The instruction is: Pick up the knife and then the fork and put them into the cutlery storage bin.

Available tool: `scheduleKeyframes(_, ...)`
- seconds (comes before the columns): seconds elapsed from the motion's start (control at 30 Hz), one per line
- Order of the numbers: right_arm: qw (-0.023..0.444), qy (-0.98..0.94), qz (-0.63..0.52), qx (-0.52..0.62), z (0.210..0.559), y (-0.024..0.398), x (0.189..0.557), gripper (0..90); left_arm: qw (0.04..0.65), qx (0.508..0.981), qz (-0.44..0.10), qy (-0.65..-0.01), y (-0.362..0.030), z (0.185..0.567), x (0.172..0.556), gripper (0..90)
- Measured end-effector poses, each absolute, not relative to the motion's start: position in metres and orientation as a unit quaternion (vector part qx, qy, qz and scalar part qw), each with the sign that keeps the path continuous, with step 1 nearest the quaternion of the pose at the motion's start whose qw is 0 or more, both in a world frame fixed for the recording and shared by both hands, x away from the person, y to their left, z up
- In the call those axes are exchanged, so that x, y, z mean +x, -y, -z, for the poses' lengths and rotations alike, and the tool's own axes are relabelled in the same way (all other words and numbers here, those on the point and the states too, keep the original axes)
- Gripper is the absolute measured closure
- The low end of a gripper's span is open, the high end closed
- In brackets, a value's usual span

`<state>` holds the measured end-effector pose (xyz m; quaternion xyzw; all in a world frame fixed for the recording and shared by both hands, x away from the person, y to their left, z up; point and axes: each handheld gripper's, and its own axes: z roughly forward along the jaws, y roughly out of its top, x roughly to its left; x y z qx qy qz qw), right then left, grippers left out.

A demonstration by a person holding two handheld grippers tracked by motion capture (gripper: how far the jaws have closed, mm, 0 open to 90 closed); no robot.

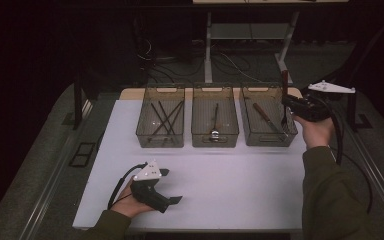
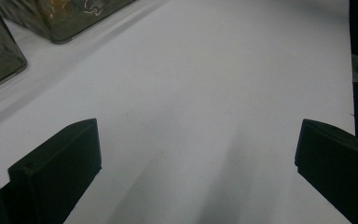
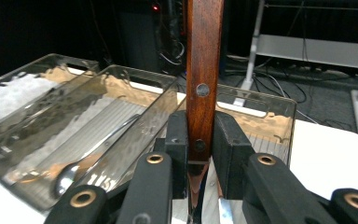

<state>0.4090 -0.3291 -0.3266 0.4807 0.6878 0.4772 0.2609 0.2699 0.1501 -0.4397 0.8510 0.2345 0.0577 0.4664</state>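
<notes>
Right tongs: my right gripper [image 3: 200,154] is clenched on a wooden-handled fork [image 1: 284,100]; the black blocky pads squeeze the handle from both sides.
Held thing: the fork's handle [image 3: 204,65] is flat, dark reddish-brown wood with round metal rivets, standing upright above the pads; in the high view the thin metal tines hang below them.
Under the right tongs: a smoky translucent plastic bin [image 1: 290,131], rectangular with cut-out handles and a ribbed floor; the fork hangs over its right part, tines pointing down into it.
In that bin: a second wooden-handled utensil [image 1: 263,113] lies slantwise, just left of the fork.
Further left of the right tongs: a matching middle bin [image 1: 215,142] with a shiny metal spoon [image 1: 214,122], then a third bin [image 1: 160,142] with thin dark sticks crossed [image 1: 164,117].
Left tongs: my left gripper [image 2: 196,154] is released, its matte black jaws spread wide with nothing between.
Under the left tongs: smooth white table surface [image 2: 205,84], well apart from the bins.
Left hand: resting low on the near edge of the table [image 1: 130,200].
</notes>
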Motion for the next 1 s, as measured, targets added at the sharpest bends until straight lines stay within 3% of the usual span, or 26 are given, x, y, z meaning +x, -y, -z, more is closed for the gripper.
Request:
scheduleKeyframes(0.43,0.267,-0.684,-0.434,0.523,0.353,0.316,0.450,76.7,0.470,0.850,-0.056,-0.231,-0.150,0.439,0.269,0.0)
scheduleKeyframes(1.0,0.240,-0.721,-0.382,0.526,0.385,0.304,0.456,76.7,0.469,0.851,-0.054,-0.229,-0.149,0.439,0.269,0.0)
